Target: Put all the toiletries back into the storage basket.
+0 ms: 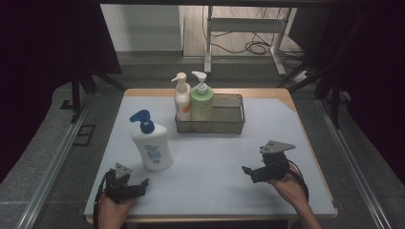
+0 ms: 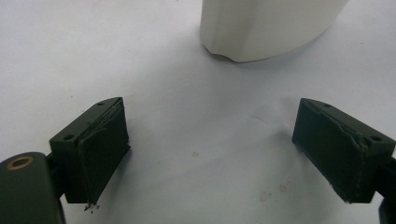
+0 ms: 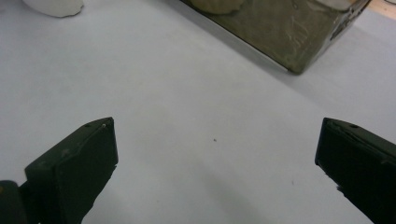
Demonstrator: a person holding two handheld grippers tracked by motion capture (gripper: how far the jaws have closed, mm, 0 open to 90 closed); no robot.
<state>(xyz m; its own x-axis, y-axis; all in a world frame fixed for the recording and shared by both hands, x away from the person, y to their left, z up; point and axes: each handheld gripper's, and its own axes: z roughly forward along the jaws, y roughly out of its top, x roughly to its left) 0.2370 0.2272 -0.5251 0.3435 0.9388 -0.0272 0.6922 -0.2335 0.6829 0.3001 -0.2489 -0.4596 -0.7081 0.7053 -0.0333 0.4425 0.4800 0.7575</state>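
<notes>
A white bottle with a blue pump (image 1: 152,143) stands on the white mat, left of centre. My left gripper (image 1: 142,185) rests near the front edge just below that bottle, open and holding nothing. In the left gripper view its jaws (image 2: 210,144) stand wide apart, with the white bottle's base (image 2: 266,28) a short way ahead. My right gripper (image 1: 248,174) sits at the front right, pointing left, with nothing held. Its jaws (image 3: 215,154) are spread wide over bare mat in the right gripper view, where the basket's corner (image 3: 280,32) lies beyond.
A metal mesh basket (image 1: 231,125) at the back centre holds a cream pump bottle (image 1: 182,98) and a green pump bottle (image 1: 201,101) in its left half. The white mat (image 1: 215,157) covers the wooden table. Dark frame rails flank both sides.
</notes>
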